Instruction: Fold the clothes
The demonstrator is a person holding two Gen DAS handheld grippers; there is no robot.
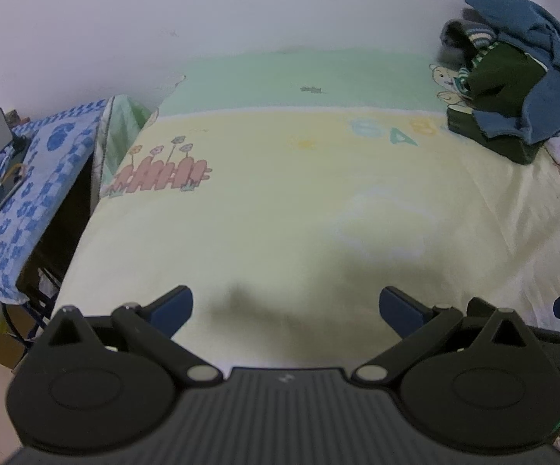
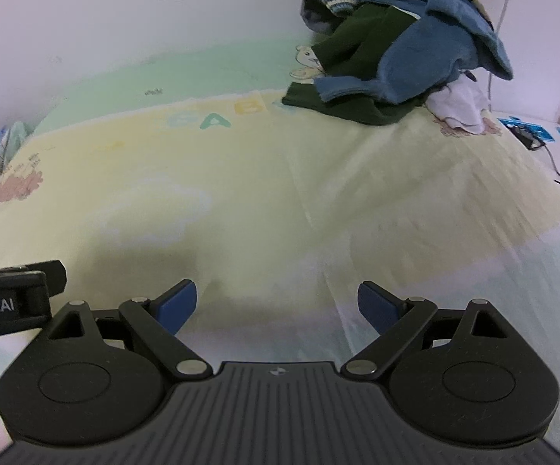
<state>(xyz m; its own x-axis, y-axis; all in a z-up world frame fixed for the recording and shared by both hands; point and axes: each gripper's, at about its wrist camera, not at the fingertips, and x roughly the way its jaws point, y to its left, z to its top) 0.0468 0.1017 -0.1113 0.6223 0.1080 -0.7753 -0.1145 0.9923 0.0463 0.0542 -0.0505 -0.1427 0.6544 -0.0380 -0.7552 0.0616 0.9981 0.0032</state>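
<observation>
Yellow cartoon bedsheet, clothes pile far off, left gripper and right gripper side by side low over it, jaws apart, empty

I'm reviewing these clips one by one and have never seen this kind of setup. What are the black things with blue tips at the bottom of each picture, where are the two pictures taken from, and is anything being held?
No robot here: a person carries a two-finger gripper in each hand, and each gripper has a wide-angle camera looking forward along its fingers. One picture comes from the left gripper, the other from the right gripper. The black arms with blue pads are each gripper's own fingers. Both are spread wide with nothing between them, so nothing is held.

Below them lies a bed sheet, pale yellow with a green band and cartoon prints. At its far right corner sits a pile of unfolded clothes: a blue garment on top, a dark green one under it, something white beside them. The left view also shows a side table with a blue patterned cloth beside the bed. A black cable lies at the right edge.
</observation>
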